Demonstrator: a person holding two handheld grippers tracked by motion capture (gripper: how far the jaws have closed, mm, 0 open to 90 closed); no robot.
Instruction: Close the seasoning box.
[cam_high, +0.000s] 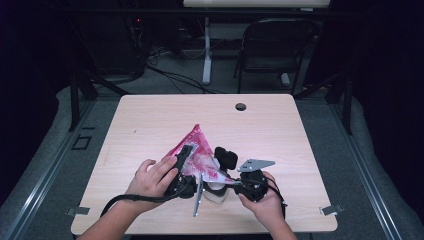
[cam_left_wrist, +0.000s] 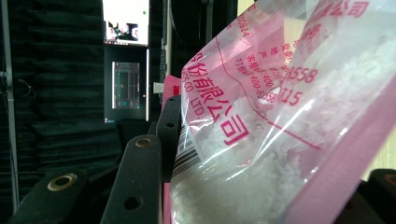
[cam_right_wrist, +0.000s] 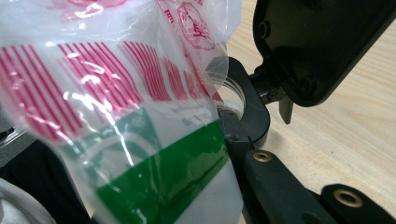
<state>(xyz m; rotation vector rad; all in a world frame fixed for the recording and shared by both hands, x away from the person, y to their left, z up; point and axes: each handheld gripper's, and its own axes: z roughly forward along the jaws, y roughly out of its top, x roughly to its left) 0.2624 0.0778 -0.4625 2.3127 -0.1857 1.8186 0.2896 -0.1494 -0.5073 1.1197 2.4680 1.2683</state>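
1. I am watching the pink-and-clear plastic bag (cam_high: 196, 150) sitting near the middle of the wooden table (cam_high: 150, 120), its peak pointing away from me and its near end raised between the two grippers.
2. My left gripper (cam_high: 184, 160) is clamping the bag: in the left gripper view the bag (cam_left_wrist: 280, 130) is pressing against the black jaws, with white granules and red print showing through the film. The far jaw is getting cut off at the right edge.
3. My right gripper (cam_high: 225, 170) is holding something clear, and its jaws are standing together around it. In the right gripper view the bag (cam_right_wrist: 116, 116), with red stripes and a green band, is covering most of what sits between the jaws, so I cannot tell exactly what that clear rim (cam_right_wrist: 231, 95) belongs to.
4. The bag's print is too blurred for me to read.
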